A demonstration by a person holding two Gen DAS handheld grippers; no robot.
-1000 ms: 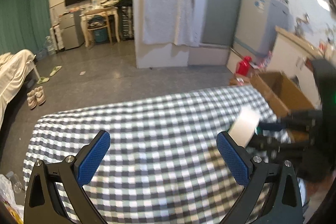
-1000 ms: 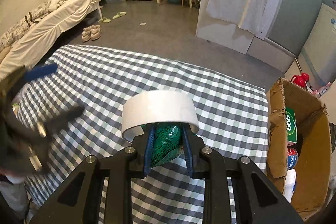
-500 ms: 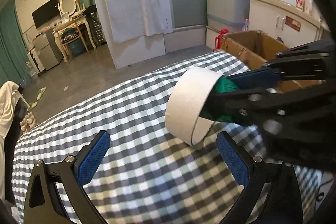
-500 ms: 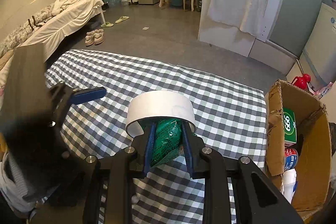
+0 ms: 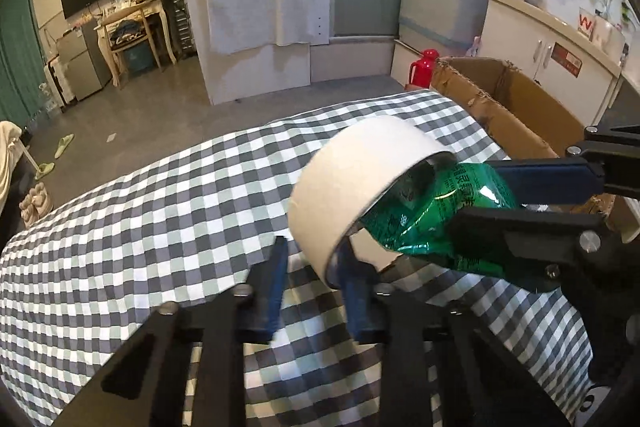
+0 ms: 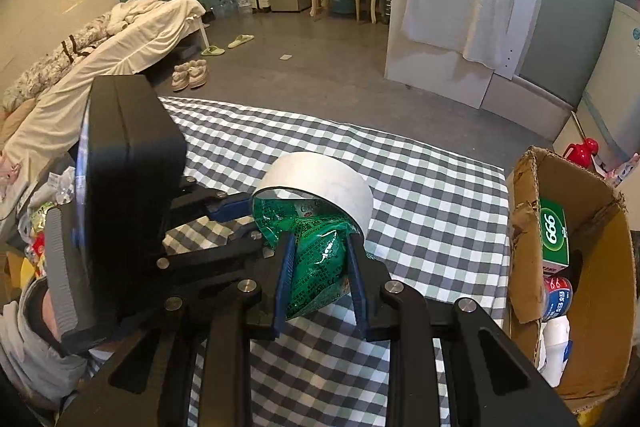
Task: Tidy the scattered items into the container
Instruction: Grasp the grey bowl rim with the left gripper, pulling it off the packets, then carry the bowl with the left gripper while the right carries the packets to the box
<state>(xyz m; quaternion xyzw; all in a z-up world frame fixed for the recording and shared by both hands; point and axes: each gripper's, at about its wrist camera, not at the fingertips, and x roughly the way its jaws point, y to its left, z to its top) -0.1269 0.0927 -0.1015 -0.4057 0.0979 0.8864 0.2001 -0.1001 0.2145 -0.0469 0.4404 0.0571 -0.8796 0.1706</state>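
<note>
Left wrist view: the left tongs (image 5: pixel 310 267), wide apart a second ago, are now closing around the lower rim of the wide roll of white tape (image 5: pixel 356 183); the rim sits between the blue pads, though whether they press on it yet cannot be told. Half a second back the roll hung further ahead of these tongs, and it now lies right at their tips. The roll is threaded over a crinkled green plastic packet (image 5: pixel 436 211), which the right tongs (image 5: pixel 532 195) pinch from the right side, above the grey-and-white checked surface (image 5: pixel 140 227). The open brown cardboard box (image 5: pixel 516 107) stands off the far right corner.

Right wrist view: the right tongs (image 6: pixel 320 267) stay clamped on the green packet, with the tape roll (image 6: pixel 320 175) resting on the packet's far end. The left tongs (image 6: pixel 236 219) have come in from the left edge (a second ago they were a blur there) and reach the roll's rim. The box (image 6: pixel 524 235) already holds a green carton and bottles.

The likely aim is pulling the roll free, so each item can go in separately.
</note>
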